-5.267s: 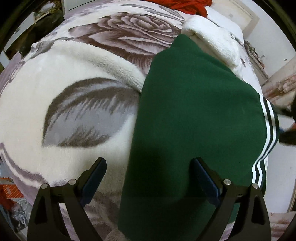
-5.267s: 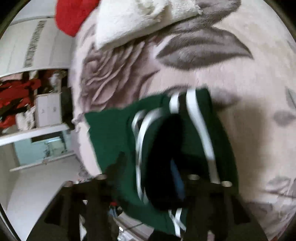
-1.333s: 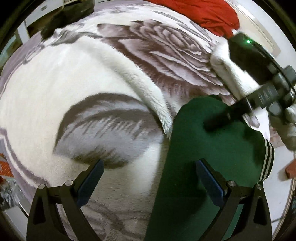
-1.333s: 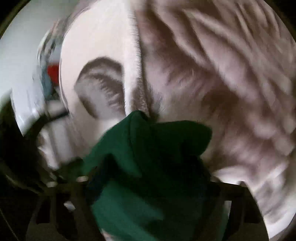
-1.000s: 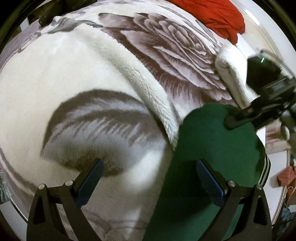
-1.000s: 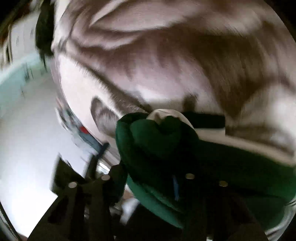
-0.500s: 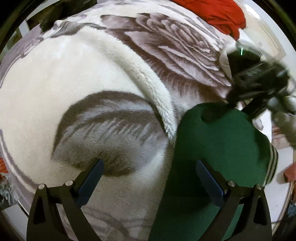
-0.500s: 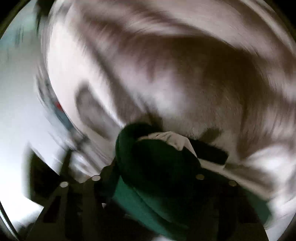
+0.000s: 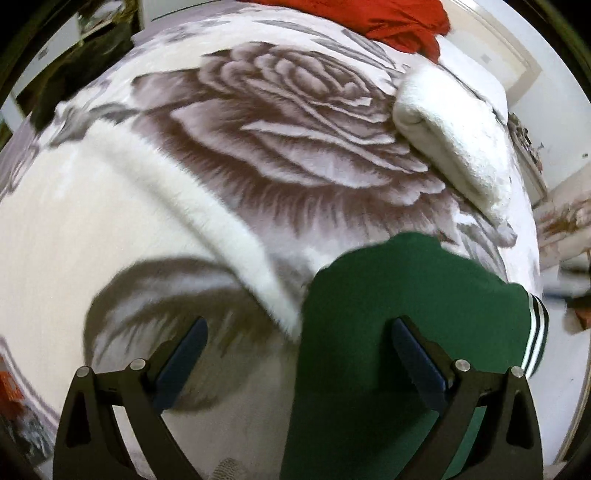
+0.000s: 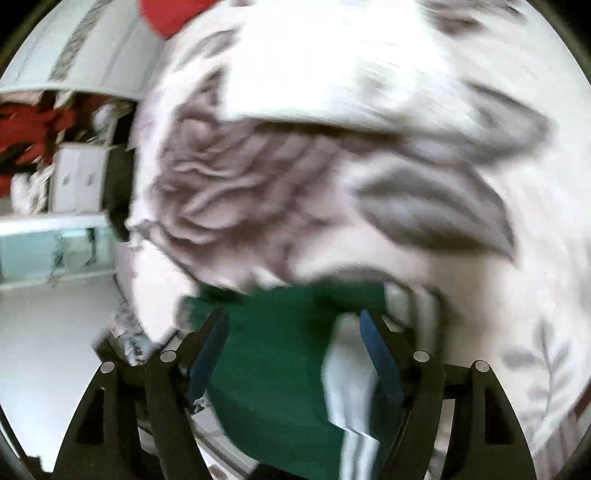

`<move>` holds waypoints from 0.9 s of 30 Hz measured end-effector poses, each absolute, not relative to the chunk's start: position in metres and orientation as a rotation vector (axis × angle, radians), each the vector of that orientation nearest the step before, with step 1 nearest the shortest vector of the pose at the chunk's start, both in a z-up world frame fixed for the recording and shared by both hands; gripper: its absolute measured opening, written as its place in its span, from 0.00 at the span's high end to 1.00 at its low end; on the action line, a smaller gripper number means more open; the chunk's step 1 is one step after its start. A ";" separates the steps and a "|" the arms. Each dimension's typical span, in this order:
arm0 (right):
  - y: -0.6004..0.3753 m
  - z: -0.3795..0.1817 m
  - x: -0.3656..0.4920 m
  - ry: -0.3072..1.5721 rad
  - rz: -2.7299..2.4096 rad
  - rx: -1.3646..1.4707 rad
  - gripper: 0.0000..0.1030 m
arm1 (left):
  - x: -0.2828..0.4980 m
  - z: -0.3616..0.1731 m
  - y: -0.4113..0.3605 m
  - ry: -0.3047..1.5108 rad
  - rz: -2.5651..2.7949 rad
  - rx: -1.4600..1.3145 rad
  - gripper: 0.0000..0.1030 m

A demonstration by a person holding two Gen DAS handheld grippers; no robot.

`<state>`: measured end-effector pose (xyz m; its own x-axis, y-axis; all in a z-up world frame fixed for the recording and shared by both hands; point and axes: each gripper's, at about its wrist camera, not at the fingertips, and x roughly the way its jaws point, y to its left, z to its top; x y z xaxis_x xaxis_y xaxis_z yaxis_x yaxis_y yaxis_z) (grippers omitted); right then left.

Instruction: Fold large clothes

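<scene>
A: Where is the green garment (image 9: 413, 314) lying?

B: On the bed, on top of the rose-patterned blanket (image 9: 288, 122), close to the bed's right edge as the left wrist camera sees it. It is folded into a compact block, and white stripes (image 9: 537, 332) show along its right side.

A: And the left gripper (image 9: 295, 354)?

B: Its jaws are spread wide and hold nothing. The left jaw hangs over the blanket's grey leaf print; the right jaw is over the green cloth. The garment's left border runs up between the two jaws, so only its left part lies inside the gap.

A: The right gripper (image 10: 291, 354)?

B: That view is blurred. The jaws stand apart, with the green garment (image 10: 273, 354) filling most of the space between them and a pale striped band (image 10: 351, 387) just inside the right jaw. I cannot tell whether either jaw touches the cloth.

A: Anything else on the bed?

B: A folded white fleece (image 9: 454, 133) lies toward the far right corner, apart from the garment, and a red cloth (image 9: 388, 22) sits at the far edge beyond it. A white fleecy ridge (image 9: 192, 206) of the blanket runs diagonally down to the garment's left border.
</scene>
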<state>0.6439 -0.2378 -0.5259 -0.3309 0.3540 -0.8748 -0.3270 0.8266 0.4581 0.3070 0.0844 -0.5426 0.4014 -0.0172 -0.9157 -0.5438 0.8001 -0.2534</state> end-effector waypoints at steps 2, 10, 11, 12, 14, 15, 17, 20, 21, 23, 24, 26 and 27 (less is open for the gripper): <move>-0.260 -0.559 0.624 1.862 0.673 0.054 0.27 | 0.315 -0.542 0.084 1.121 0.352 -0.562 0.00; -0.280 -0.571 0.601 1.763 0.623 0.376 0.98 | 0.322 -0.536 0.080 1.137 0.305 -0.502 0.00; -0.283 -0.555 0.610 1.697 0.596 0.321 0.98 | 0.323 -0.536 0.079 1.135 0.289 -0.507 0.00; -0.285 -0.547 0.619 1.672 0.578 0.273 0.98 | 0.324 -0.536 0.077 1.131 0.268 -0.517 0.00; -0.290 -0.547 0.632 1.674 0.512 0.211 0.98 | 0.328 -0.534 0.073 1.123 0.242 -0.529 0.00; -0.286 -0.558 0.633 1.711 0.499 0.157 0.98 | 0.331 -0.533 0.071 1.124 0.240 -0.516 0.00; -0.283 -0.573 0.628 1.791 0.503 0.085 0.92 | 0.336 -0.531 0.067 1.139 0.233 -0.470 0.00; -0.304 -0.560 0.616 1.833 0.477 0.129 0.53 | 0.331 -0.527 0.065 1.145 0.206 -0.457 0.00; -0.319 -0.548 0.606 1.814 0.469 0.139 0.46 | 0.326 -0.525 0.064 1.144 0.202 -0.448 0.00; -0.356 -0.523 0.580 1.797 0.433 0.152 0.39 | 0.315 -0.522 0.062 1.146 0.200 -0.438 0.00; -0.362 -0.522 0.568 1.806 0.416 0.154 0.39 | 0.310 -0.520 0.061 1.148 0.203 -0.440 0.00; -0.396 -0.522 0.537 1.844 0.368 0.203 0.39 | 0.295 -0.520 0.060 1.155 0.211 -0.470 0.00; -0.409 -0.528 0.523 1.866 0.344 0.237 0.39 | 0.289 -0.521 0.059 1.163 0.215 -0.486 0.00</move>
<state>0.5234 -0.4090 -0.5283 -0.3143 0.3313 -0.8896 -0.0078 0.9362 0.3514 0.2888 0.0590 -0.5206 0.3913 -0.0850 -0.9163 -0.4069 0.8771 -0.2551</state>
